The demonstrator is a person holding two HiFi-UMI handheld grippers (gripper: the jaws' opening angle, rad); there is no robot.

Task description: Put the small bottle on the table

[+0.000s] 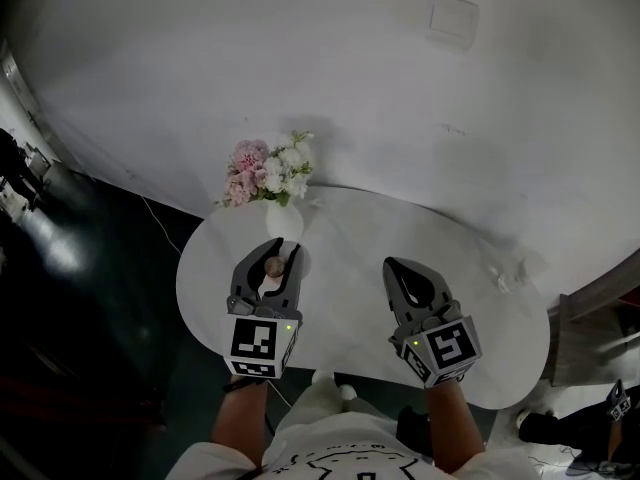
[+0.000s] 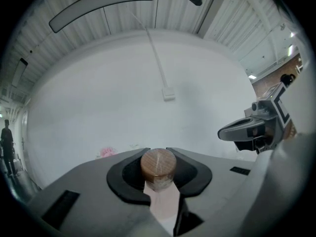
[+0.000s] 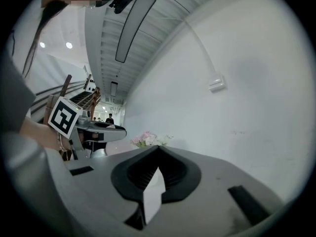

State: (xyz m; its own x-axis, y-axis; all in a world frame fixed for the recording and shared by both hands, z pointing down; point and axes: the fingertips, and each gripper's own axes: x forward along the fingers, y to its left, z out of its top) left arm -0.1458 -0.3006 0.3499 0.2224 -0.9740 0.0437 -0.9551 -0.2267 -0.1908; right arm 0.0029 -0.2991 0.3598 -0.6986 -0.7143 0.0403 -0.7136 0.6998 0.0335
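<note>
In the head view a round white worktop (image 1: pixel 370 223) stands against a pale wall, with a white vase (image 1: pixel 283 220) of pink and white flowers (image 1: pixel 268 171) at its far edge. The left gripper (image 1: pixel 272 253) reaches over the near left part of the worktop, just in front of the vase, its jaws closed narrowly on the small bottle (image 1: pixel 273 266), whose brown cap shows between them. Whether the bottle's base touches the worktop cannot be told from here. The right gripper (image 1: pixel 394 267) lies beside it to the right, apart from it, over the bare middle of the worktop, with its jaws drawn together. In the left gripper view the left gripper (image 2: pixel 157 151) has its dark pads round the small bottle (image 2: pixel 158 167) just under the round wooden cap, and the pale body hangs below in the gap. The right gripper (image 2: pixel 252 130) shows at the right edge, the flowers (image 2: pixel 106 152) peep over the left jaw, and a small box (image 2: pixel 169 95) sits on the wall. In the right gripper view the right gripper (image 3: pixel 158 147) has its jaw tips meeting, and nothing stands in the hollow behind them. The flowers (image 3: pixel 148 138) rise just beyond the tips, and the left gripper (image 3: pixel 101 130) with its marker cube (image 3: pixel 63 116) is at the left
</note>
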